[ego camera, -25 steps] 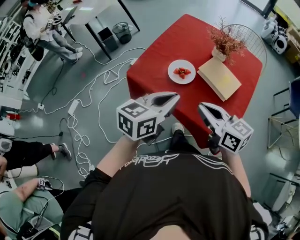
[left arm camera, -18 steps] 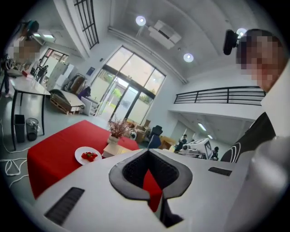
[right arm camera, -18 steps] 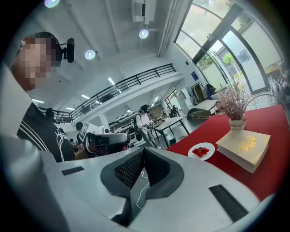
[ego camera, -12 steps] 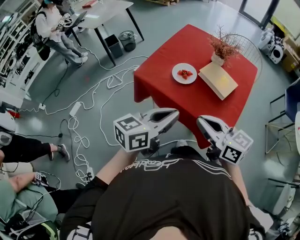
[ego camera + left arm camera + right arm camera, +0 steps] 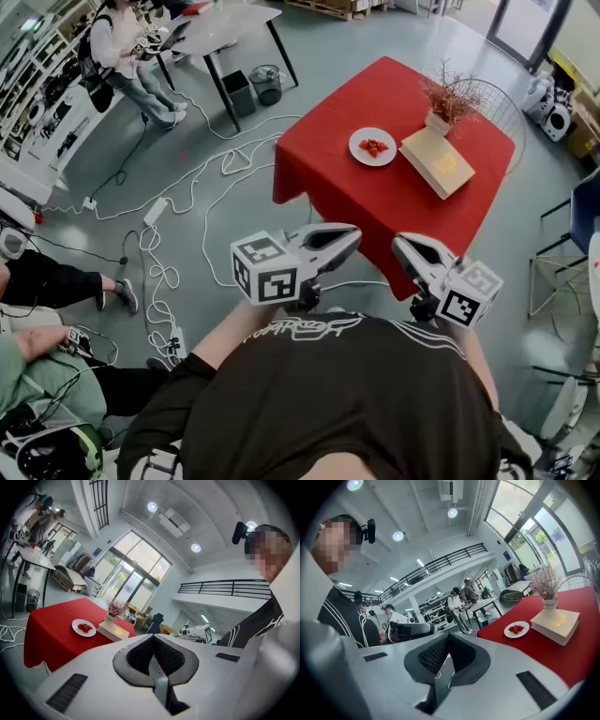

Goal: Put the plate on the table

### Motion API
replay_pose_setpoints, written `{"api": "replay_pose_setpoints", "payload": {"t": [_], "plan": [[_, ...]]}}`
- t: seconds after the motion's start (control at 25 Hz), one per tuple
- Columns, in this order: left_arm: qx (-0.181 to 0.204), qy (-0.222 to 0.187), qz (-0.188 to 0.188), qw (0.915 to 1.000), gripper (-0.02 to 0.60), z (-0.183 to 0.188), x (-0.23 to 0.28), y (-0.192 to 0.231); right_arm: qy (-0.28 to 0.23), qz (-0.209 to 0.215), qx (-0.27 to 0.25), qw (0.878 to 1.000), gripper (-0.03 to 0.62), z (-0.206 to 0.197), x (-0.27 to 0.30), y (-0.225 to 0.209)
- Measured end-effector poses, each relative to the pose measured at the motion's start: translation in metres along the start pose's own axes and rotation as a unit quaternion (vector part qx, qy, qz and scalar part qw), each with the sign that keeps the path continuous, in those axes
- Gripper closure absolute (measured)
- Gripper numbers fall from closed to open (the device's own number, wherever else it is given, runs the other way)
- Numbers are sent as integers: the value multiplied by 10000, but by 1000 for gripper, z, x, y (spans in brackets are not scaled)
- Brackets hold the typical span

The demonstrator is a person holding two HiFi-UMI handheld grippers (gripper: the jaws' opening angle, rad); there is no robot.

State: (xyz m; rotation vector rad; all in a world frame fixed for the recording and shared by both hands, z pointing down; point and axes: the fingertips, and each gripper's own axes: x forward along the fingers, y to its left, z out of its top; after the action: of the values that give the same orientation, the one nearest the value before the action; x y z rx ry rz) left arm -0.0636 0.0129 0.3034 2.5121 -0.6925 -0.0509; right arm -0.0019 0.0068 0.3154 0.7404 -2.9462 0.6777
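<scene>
Back from the bench (image 5: 328,187) was where I and both tongs had drawn over that last second. Seen from my head, the red cloth sat higher and smaller than it had, with more grey floor between its near edge and me. The left tongs (image 5: 351,235) and the right tongs (image 5: 401,246) kept much the same place in front of my chest, pointing roughly level toward the bench. Neither carried anything: each one's own view showed its jaws closed together, pads meeting at the tip with nothing between them. The plate (image 5: 358,154) was already resting flat on the bench, well apart from both tongs. It had the strawberries (image 5: 373,146) on it and lay just beside the pale book (image 5: 437,161), near the vase of dry twigs (image 5: 444,101). From how things lay, I judged the placing done, since the plate sat settled on the cloth, away from the edges, and my hands were free of it. Stepping off left me only to stay clear, and I reckoned the loose cables (image 5: 178,202) on the floor to my left were the one thing to mind underfoot.
</scene>
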Motion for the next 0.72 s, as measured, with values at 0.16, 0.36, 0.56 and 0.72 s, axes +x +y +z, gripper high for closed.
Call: {"api": "replay_pose_setpoints", "payload": {"t": [0.16, 0.36, 0.56, 0.72], "plan": [[-2, -53, 6, 10000, 575, -5, 7, -17, -67, -170, 0, 9998, 586, -1, -28, 0], [18, -55, -22, 10000, 575, -13, 17, -42, -109, -301, -26, 9995, 586, -7, -56, 4], [55, -47, -9, 10000, 574, -18, 22, -58, -153, -274, -122, 9994, 586, -6, -70, 11], [68, -53, -10, 10000, 575, -19, 26, -66, -171, -261, -132, 9994, 586, -6, -79, 12]]}}
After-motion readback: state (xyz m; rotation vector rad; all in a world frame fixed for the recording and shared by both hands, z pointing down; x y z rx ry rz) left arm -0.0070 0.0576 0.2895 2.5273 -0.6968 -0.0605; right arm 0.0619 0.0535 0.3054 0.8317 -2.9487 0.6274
